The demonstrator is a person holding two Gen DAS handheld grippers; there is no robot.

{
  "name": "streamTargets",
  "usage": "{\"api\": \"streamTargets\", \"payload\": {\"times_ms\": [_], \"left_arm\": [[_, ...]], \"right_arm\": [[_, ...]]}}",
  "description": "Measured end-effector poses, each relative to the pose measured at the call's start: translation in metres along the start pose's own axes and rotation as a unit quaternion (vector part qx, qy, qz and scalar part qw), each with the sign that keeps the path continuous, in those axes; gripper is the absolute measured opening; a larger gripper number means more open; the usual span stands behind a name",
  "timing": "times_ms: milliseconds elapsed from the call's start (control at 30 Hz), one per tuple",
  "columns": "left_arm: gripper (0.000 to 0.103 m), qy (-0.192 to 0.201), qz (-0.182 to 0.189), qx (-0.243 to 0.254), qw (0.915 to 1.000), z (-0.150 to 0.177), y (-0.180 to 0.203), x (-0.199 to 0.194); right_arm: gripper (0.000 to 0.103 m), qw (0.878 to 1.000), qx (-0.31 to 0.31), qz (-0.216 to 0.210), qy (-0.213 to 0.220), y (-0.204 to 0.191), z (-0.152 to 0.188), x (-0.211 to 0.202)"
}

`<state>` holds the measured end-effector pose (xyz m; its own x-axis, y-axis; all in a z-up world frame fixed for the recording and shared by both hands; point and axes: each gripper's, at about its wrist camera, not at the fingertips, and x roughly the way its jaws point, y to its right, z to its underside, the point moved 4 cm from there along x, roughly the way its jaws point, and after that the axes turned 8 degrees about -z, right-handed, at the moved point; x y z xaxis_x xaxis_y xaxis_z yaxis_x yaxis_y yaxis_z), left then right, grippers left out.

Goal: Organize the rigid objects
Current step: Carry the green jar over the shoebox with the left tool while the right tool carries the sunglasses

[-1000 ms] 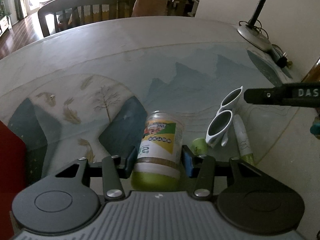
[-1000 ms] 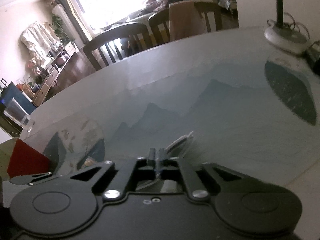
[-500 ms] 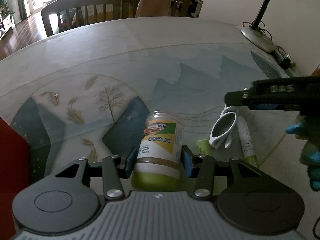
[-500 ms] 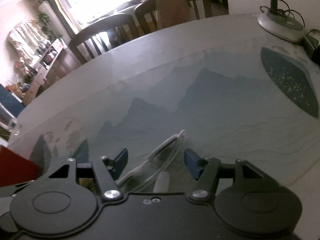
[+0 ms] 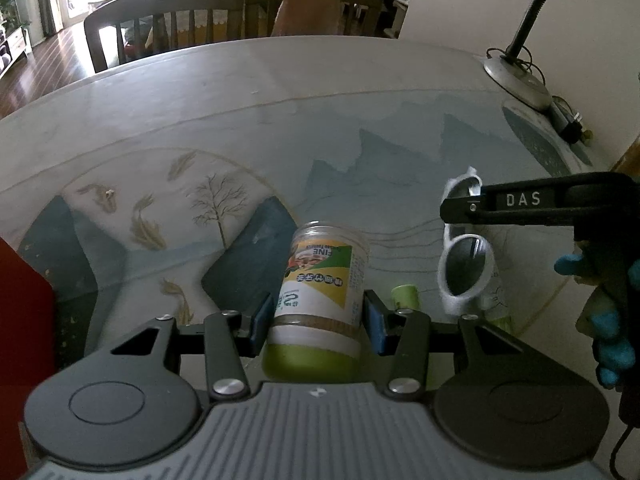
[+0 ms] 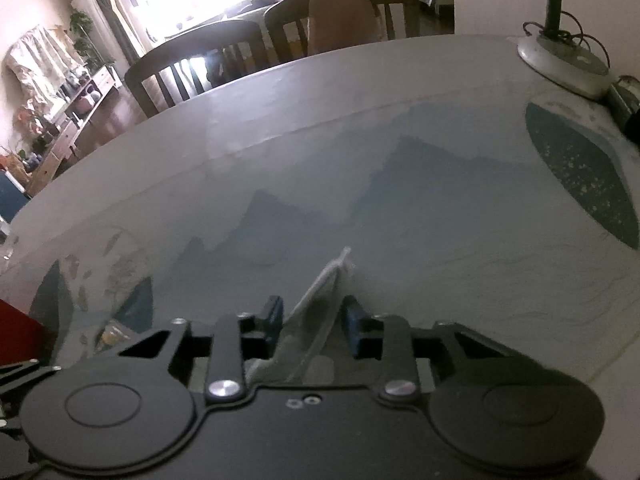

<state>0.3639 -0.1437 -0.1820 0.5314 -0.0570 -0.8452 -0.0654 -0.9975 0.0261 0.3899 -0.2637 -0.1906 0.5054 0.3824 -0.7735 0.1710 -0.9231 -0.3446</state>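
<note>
The right hand-held gripper (image 5: 460, 212) hides the bridge of the white sunglasses (image 5: 464, 268). A green tube (image 5: 405, 296) is half hidden behind the left one's fingers. The lamp (image 5: 520, 76) is cut off, upper right.

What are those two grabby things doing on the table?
A person is tidying things with a gripper in each hand. The left gripper is clamped on a green-lidded jar held upside down. The right gripper has just been closing on white sunglasses, which sit between its pads. A green tube lies on the table nearby.
</note>
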Motion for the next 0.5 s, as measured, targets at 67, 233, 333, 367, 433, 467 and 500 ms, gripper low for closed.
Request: {"api": "streamTargets", "payload": {"times_ms": [67,233,333,367,433,467,500], "left_arm": [[0.047,0.000,-0.001,-0.003,1.0000,0.000,0.000,-0.001],[0.047,-0.002,0.000,-0.014,0.9999,0.002,-0.003,-0.003],[0.044,0.002,0.002,-0.018,0.9998,0.002,-0.005,-0.007],[0.044,0.004,0.003,-0.020,0.9998,0.001,-0.006,-0.009],[0.044,0.008,0.005,-0.021,0.9997,0.000,-0.007,-0.015],[0.044,0.010,0.007,-0.022,0.9997,0.000,-0.007,-0.017],[0.044,0.009,0.008,-0.021,0.9997,0.001,-0.008,-0.018]], "right_arm": [[0.009,1.000,-0.001,-0.008,0.005,-0.002,-0.001,-0.004],[0.009,1.000,0.004,-0.027,0.007,-0.004,-0.003,-0.014],[0.009,0.999,0.016,-0.041,0.011,-0.006,-0.003,-0.021],[0.009,0.999,0.018,-0.045,0.013,-0.007,-0.003,-0.025],[0.009,0.998,0.020,-0.053,0.016,-0.010,-0.003,-0.032],[0.009,0.998,0.017,-0.057,0.019,-0.012,-0.003,-0.036],[0.009,0.998,0.017,-0.060,0.022,-0.014,-0.004,-0.039]]}}
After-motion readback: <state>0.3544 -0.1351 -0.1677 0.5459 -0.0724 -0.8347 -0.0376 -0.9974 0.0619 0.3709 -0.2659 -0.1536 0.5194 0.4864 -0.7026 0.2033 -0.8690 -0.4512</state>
